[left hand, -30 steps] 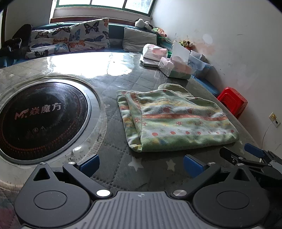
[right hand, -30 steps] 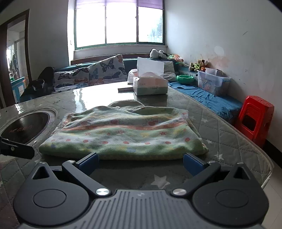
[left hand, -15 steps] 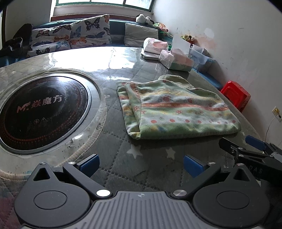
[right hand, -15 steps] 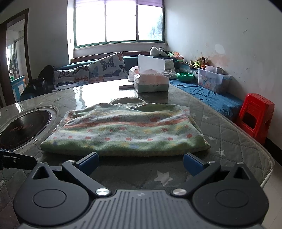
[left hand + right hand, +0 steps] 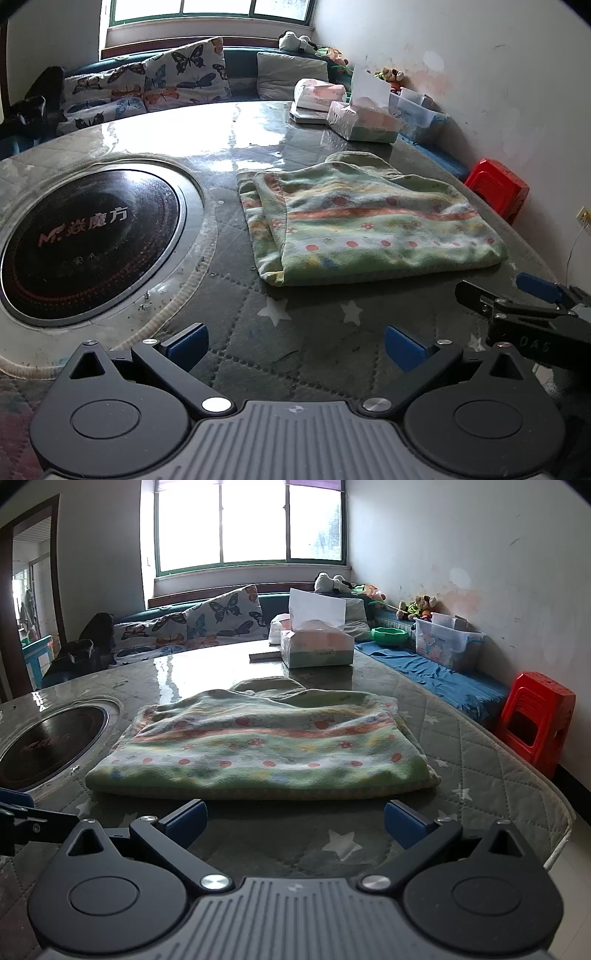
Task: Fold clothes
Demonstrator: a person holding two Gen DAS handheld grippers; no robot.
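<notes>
Both my grippers, left (image 5: 294, 341) and right (image 5: 294, 818), gape wide and hold nothing. Ahead, the folded green garment (image 5: 364, 225) lies flat on the quilted table (image 5: 229, 306), tissue box (image 5: 316, 647) beyond, round cooktop (image 5: 88, 240) left. Since before, I've backed away slightly; both hover low, level.

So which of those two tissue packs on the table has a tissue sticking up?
The nearer tissue pack, just beyond the folded green garment: a white sheet stands up from its top. The pinkish pack behind it shows none.
</notes>
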